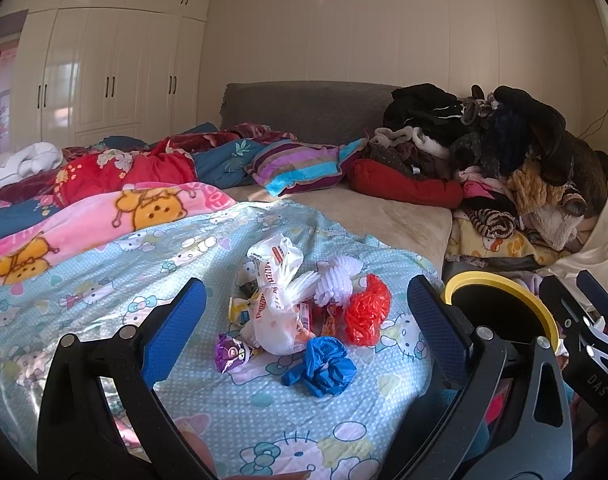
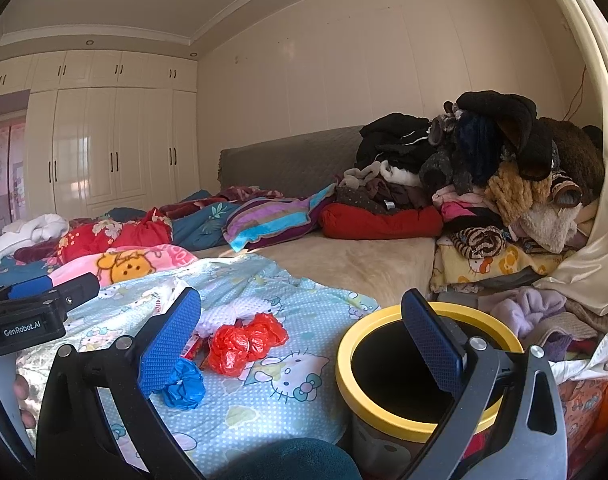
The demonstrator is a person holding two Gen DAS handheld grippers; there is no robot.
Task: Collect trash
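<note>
A heap of trash lies on the light blue Hello Kitty blanket point(image 1: 103, 280): a white printed plastic bag point(image 1: 277, 312), white foam netting point(image 1: 338, 280), a red plastic bag point(image 1: 368, 316), a blue crumpled bag point(image 1: 324, 366), a purple wrapper point(image 1: 229, 352). My left gripper point(image 1: 306, 328) is open and empty, its jaws spread either side of the heap, short of it. A yellow-rimmed bin point(image 2: 416, 364) stands at the bed's edge to the right. My right gripper point(image 2: 301, 344) is open and empty, between the red bag point(image 2: 243, 344) and the bin; the blue bag point(image 2: 185, 386) lies by its left finger.
Quilts and a striped pillow point(image 1: 299, 166) lie further back on the bed. A tall pile of clothes point(image 1: 504, 160) fills the right side beyond the bin. White wardrobes point(image 1: 103, 72) line the far wall. The left gripper's body shows at the right wrist view's left edge point(image 2: 31, 312).
</note>
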